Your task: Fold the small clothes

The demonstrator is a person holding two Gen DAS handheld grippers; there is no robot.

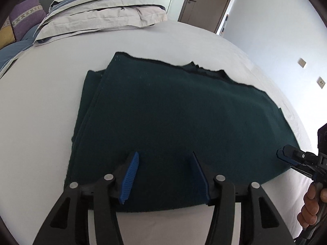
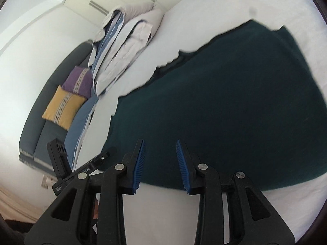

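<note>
The dark green garment [image 1: 184, 122] is lying folded flat on the white bed [image 1: 40, 112], while the left gripper [image 1: 164, 175] and right gripper [image 2: 160, 163] are hovering over its near edge with jaws apart and nothing between them (folded bedding [image 1: 102, 14] is sitting beyond).

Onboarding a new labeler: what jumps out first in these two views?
A dark green garment, partly folded, lies flat mid-frame on the white bed. Both grippers, left and right, hover over its near edge, blue pads apart, nothing between them. Folded bedding sits stacked at the bed's far left.
</note>
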